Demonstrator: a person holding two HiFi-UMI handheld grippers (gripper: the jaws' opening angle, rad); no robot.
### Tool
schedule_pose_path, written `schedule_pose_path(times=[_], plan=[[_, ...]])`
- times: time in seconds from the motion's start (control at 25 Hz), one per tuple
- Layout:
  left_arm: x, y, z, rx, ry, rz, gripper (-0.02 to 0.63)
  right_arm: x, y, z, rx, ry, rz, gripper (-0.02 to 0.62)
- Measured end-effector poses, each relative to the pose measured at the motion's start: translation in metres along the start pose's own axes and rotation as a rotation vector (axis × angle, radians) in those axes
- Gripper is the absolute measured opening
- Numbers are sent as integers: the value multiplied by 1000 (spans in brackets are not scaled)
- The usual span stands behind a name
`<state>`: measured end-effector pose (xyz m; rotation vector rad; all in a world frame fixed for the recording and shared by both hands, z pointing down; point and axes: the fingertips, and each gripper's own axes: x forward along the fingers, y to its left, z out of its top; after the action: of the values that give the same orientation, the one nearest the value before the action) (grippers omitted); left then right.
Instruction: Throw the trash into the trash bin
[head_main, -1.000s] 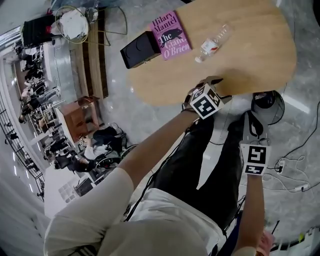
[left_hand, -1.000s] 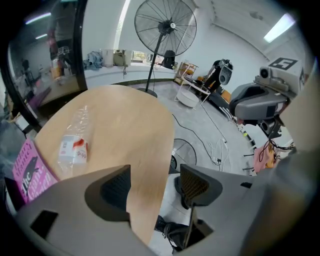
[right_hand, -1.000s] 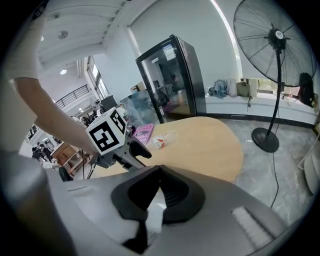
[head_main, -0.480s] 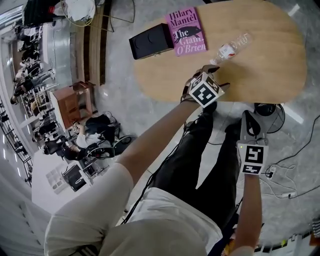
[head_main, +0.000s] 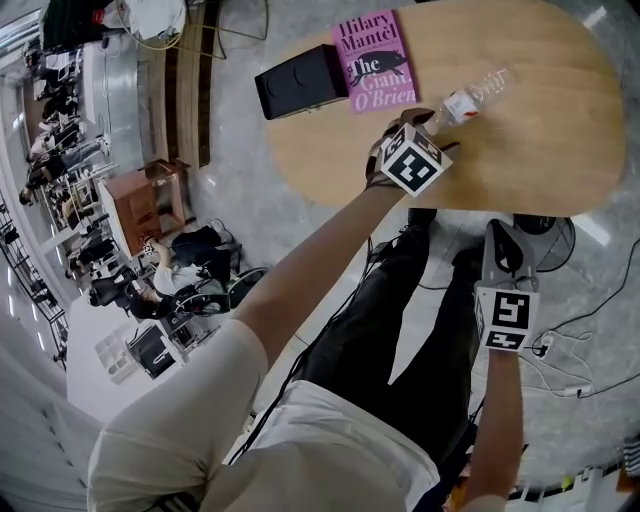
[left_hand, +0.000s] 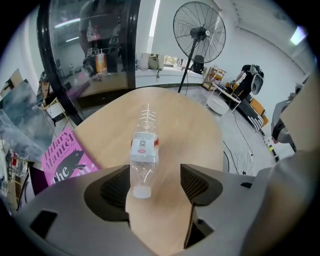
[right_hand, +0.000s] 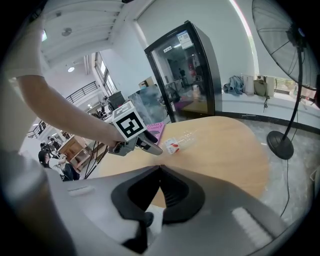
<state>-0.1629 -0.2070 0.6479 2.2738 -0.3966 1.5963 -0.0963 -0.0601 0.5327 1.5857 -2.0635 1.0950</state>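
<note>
- Since the plastic bottle (head_main: 470, 98) lies on its side on the table (head_main: 540, 140), the left gripper (head_main: 437, 128) points steeply down at it. Its fingers (left_hand: 112, 187) are spread wide, with the cap end between them and not pinched yet.
- The right gripper (head_main: 505, 240) hangs below the table edge with its fingers closed on nothing, probably parked out of the way.
- No trash bin in any view, so I guess the carry comes later.

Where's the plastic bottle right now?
Head view: the plastic bottle lies on the wooden table, right of the pink book, cap toward the open left tool.
</note>
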Motion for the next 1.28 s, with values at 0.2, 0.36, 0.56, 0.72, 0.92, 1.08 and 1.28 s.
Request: schedule_pose_path(times=[0.2,0.36,0.56,0.72,0.92,1.08,1.28], plan=[[24,18,2,1,23,39,302,7,-7,-9,27,0,-19,11],[45,28,-4,-20,48,53,316,11,-12,-20,48,2,-23,11],[55,30,-4,-7,44,73,296,9,-14,-25,72,-2,-27,11],[53,31,1,2,23,83,279,5,-23,-36,72,2,-44,11],[44,6,5,65,16,60,272,-9,-32,-41,86,-12,-70,11],[39,-18,9,113,16,33,272,-21,-35,-43,86,-28,-83,11],[39,-47,8,156,18,6,272,-33,-35,-47,114,-46,-97,11]])
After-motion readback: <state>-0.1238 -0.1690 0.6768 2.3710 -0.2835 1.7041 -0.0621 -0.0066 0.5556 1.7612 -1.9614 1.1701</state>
